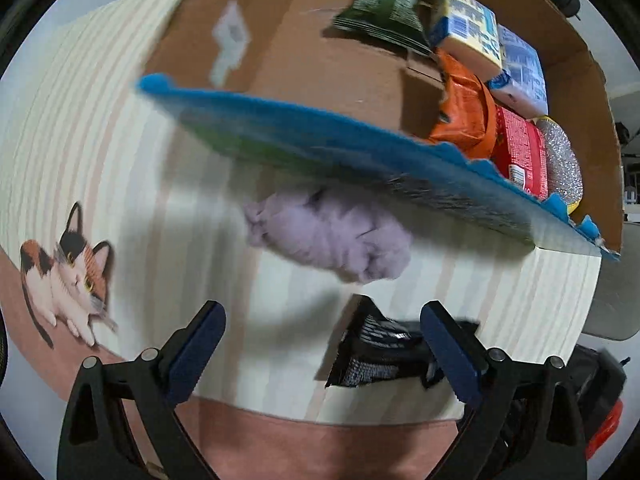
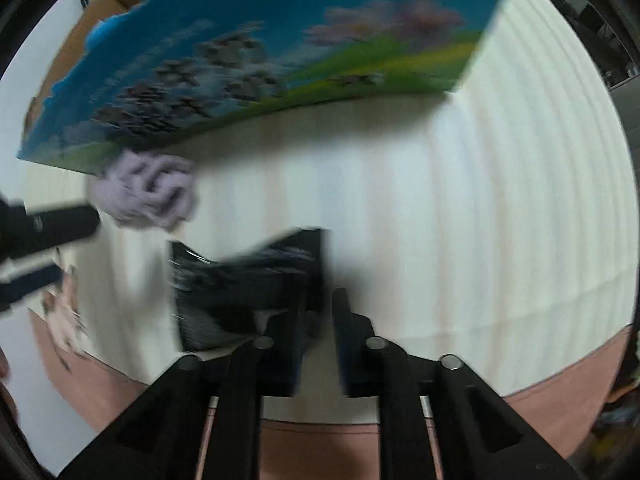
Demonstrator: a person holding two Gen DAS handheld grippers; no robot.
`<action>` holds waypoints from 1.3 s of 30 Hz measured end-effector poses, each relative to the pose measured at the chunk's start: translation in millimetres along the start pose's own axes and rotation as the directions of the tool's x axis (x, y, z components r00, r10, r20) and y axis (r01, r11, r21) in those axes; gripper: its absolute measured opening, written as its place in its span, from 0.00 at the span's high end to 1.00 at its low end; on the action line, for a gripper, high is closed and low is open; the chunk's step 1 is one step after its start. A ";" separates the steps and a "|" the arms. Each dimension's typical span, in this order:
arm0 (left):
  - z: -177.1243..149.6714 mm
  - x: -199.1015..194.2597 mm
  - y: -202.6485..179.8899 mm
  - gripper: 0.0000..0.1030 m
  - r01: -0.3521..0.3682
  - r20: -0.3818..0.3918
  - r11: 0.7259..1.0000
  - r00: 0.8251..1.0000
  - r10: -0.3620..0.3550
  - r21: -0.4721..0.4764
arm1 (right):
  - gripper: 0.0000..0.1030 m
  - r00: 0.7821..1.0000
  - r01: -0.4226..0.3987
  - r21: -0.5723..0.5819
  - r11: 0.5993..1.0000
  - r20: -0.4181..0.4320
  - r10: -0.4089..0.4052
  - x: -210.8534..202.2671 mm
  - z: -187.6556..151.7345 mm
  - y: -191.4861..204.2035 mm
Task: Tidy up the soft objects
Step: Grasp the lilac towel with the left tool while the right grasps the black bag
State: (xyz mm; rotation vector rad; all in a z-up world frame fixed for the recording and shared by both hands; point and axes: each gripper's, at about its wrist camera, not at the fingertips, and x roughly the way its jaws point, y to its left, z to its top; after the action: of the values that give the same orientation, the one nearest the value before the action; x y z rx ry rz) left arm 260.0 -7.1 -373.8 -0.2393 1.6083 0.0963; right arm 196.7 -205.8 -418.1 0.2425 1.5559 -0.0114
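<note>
1. The left claw (image 1: 322, 354) stands wide open and holds nothing; its blue pads (image 1: 198, 348) hang above the striped mat (image 1: 80, 120) that covers the tabletop.
2. The right claw (image 2: 320, 320) looks nearly closed, with only a narrow gap between its fingers. The black packet (image 2: 248, 280) lies at its tip, but motion blur keeps me from telling whether it is actually pinched.
3. In the left wrist view the lilac fluffy cloth (image 1: 332, 236) sits at about 12 o'clock from the open claw, near and directly ahead. The black packet (image 1: 380, 354) lies at 3 o'clock, just beside the right pad.
4. A blue printed sheet (image 1: 360, 148) is held up between the cloth and the cardboard box (image 1: 280, 40), which already holds packets and sponges along its far side. What supports the sheet is out of view.
5. The step in hand seems to be taking the cloth with the left claw. To do it well, come down over the middle of the bundle, press the pads lightly into the pile, and close fully so the loose folds cannot slip.
6. Lift clear before moving toward the box, pass under or around the blue sheet, and keep clear of the right claw.
</note>
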 end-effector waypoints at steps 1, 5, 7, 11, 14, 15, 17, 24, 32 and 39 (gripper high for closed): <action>2.6 6.3 -5.4 0.03 0.002 -0.002 1.000 1.000 -0.002 -0.002 | 0.86 0.999 -0.046 0.028 0.999 -0.022 0.046 0.5 -1.3 -11.0; 11.0 24.1 -13.4 0.03 -0.016 0.001 0.999 1.000 0.016 -0.032 | 0.86 0.996 -0.082 0.079 0.994 -0.025 0.084 -7.5 -9.4 -35.7; 11.9 32.1 -14.1 0.03 -0.065 0.003 0.997 0.998 0.065 -0.030 | 0.85 0.997 -0.076 0.072 0.994 -0.018 0.078 -12.3 -11.9 -38.2; -0.9 40.1 11.1 0.03 -0.136 -0.047 0.990 0.990 0.135 -0.022 | 0.47 0.994 -0.108 0.049 0.993 -0.028 0.109 -17.8 -7.5 -29.5; -21.2 31.7 43.7 0.03 -0.171 -0.052 0.985 0.984 0.170 -0.013 | 0.25 0.985 -0.170 -0.107 0.980 -0.037 0.166 -27.1 -1.5 -8.8; -28.8 27.9 56.3 0.03 -0.187 -0.053 0.982 0.981 0.186 -0.016 | 0.24 0.988 -0.151 -0.204 0.967 -0.039 0.146 -30.2 1.0 4.5; -38.6 22.1 75.1 0.03 -0.193 -0.058 0.980 0.980 0.191 -0.037 | 0.24 0.997 -0.072 -0.424 0.903 -0.041 0.060 -29.5 4.9 36.5; -48.1 5.0 109.1 0.03 -0.081 -0.051 0.983 0.996 0.073 -0.167 | 0.25 0.975 0.109 -0.798 0.593 -0.029 -0.219 21.1 6.3 97.1; -20.0 -1.8 97.8 0.04 0.151 -0.008 0.957 0.987 -0.158 -0.246 | 0.32 0.964 0.032 -0.670 0.742 -0.175 -0.199 36.9 11.0 78.9; 19.1 16.9 48.7 0.07 0.114 -0.036 0.979 0.992 -0.122 -0.170 | 0.35 0.961 -0.024 -0.276 0.961 -0.270 -0.053 31.6 17.5 -1.4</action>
State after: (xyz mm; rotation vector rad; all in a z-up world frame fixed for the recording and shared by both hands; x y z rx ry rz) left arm 267.8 42.7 -395.9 -0.4699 1.6294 0.1356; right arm 214.4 -205.4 -449.6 0.0087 1.8140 0.2373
